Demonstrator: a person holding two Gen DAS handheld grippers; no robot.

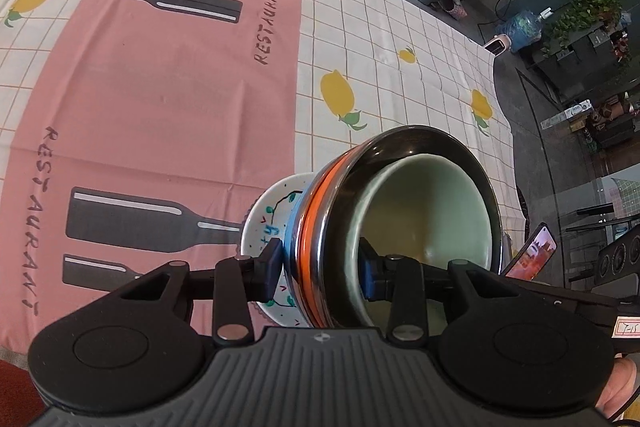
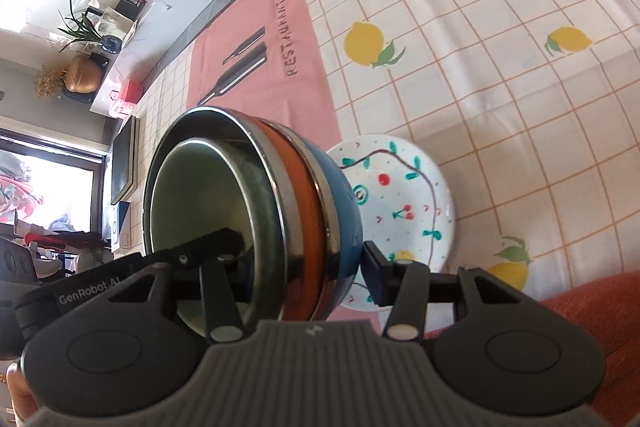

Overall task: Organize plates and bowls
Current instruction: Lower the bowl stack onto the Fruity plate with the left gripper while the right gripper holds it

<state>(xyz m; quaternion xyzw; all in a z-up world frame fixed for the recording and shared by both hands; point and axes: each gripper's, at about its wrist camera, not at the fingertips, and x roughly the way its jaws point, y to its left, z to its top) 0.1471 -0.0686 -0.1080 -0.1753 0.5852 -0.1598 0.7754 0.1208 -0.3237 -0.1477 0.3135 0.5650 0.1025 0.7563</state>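
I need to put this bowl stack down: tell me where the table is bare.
The pink cloth between its two pairs of printed bottles is bare, and so is the lemon-print check beyond the patterned plate. It is crowded only at the plate, under the bowl stack that both hand-held grippers clamp.

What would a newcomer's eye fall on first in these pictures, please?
The nested stack of bowls, a pale green one inside steel-rimmed orange and blue ones, fills the middle, clamped at opposite rims by the left gripper and right gripper. Behind it shows a white cherry-patterned plate and the pink-and-lemon tablecloth.
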